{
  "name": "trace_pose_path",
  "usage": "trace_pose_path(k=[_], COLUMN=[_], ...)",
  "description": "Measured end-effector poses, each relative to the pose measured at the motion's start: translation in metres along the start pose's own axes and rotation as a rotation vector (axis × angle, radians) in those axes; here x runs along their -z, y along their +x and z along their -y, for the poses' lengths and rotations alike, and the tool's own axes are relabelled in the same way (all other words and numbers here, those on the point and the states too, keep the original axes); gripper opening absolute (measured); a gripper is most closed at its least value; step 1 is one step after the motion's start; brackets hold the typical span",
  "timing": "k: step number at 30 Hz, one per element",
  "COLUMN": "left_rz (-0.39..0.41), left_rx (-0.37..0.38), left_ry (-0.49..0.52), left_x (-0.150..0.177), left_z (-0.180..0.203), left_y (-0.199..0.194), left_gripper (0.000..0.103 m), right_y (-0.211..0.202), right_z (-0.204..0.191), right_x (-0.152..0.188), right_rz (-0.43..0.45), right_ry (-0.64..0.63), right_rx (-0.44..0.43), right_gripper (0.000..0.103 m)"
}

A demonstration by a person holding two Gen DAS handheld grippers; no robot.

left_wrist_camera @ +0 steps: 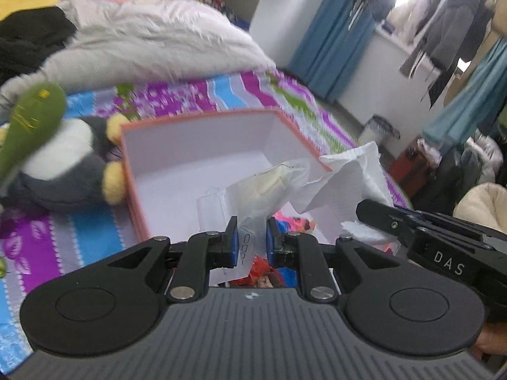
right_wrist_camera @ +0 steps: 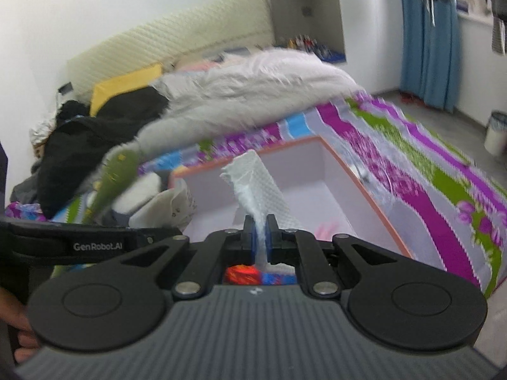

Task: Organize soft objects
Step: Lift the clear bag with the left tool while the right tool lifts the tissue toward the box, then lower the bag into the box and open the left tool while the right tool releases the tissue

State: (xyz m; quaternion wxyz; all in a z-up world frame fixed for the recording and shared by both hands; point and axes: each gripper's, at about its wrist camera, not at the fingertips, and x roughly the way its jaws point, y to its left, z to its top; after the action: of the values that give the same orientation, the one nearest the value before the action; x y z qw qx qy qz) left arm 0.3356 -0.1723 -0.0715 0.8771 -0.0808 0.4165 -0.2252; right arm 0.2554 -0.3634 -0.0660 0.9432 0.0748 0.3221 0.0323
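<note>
Left gripper (left_wrist_camera: 252,240) fingers pinch the plastic tissue pack (left_wrist_camera: 253,196) over the orange box (left_wrist_camera: 202,158); right gripper (right_wrist_camera: 260,237) fingers clamp the white tissue (right_wrist_camera: 256,183). I'd keep the pack steady and pull slowly, along the tissue's long axis, which points away toward the bed (right_wrist_camera: 412,158)

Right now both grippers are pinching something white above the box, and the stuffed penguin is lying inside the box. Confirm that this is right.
Not quite. The stuffed penguin lies outside the box, on the striped bedspread against the box's left wall, as the left wrist view shows. The rest holds: the left gripper pinches a white bag and the right gripper pinches a white tissue above the box.
</note>
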Motion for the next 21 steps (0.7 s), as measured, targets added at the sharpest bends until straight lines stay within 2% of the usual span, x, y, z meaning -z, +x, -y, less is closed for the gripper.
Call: trace_pose_path(k=[5,12,21], left_rz=[-0.073,-0.148,-0.201], left_rx=[-0.013,-0.043,-0.069], left_ry=[0.004,0.016,0.011], left_x=[-0.005,-0.01,-0.003], left_z=[0.007,0.013,0.01], left_y=[0.059,0.116,0.152], left_gripper=[0.019,0.019,0.021], right_y=[0.038,0.079,0.101], right_z=[0.03,0.055,0.069], right_x=[0.009,0.022,0.03], right_rz=[-0.086,-0.172,-0.22], right_ry=[0.02,0.027,0.054], right_rx=[0.026,0.035,0.041], right_gripper=[0.01,0.012,0.015])
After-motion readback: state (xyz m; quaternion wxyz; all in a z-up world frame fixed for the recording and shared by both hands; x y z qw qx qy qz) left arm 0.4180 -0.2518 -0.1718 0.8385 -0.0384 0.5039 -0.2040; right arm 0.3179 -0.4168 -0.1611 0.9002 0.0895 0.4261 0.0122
